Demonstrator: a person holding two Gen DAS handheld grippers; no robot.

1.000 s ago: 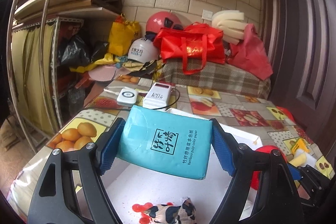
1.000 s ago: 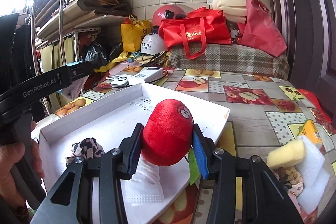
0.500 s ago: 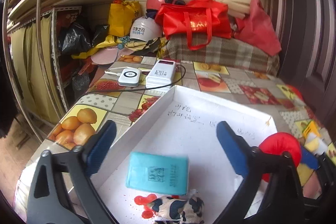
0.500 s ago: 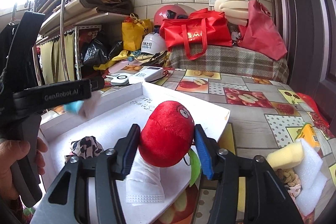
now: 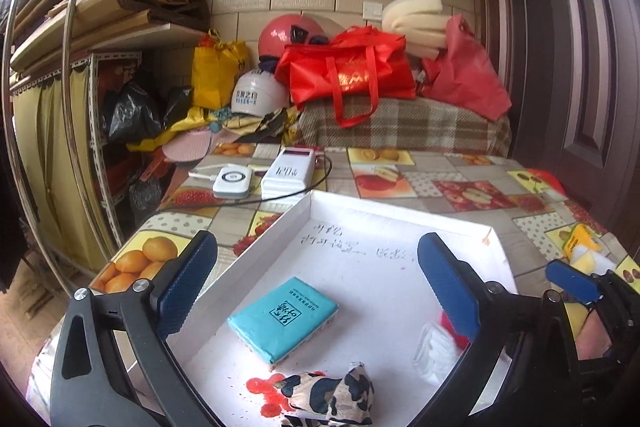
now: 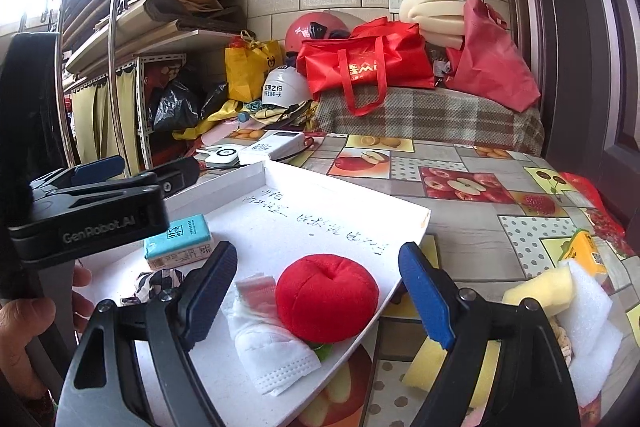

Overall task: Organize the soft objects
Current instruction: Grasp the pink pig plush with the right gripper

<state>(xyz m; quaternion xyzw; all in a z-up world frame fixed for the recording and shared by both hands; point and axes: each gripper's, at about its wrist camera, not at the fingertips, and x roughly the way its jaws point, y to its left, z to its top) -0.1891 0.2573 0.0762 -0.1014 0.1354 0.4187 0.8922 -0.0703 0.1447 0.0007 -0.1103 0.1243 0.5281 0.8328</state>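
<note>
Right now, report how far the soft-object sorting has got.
Done: the teal tissue pack, red plush apple, face mask and patterned pouch lie in the white tray. In hand: nothing, both tongs open. Left: the sponges on the table.

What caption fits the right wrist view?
Right gripper, jaws just opened, frames a red plush apple lying in the white tray.

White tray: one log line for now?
left gripper open, jaws just opening | right gripper likewise | tissue pack, red plush in white tray
</note>
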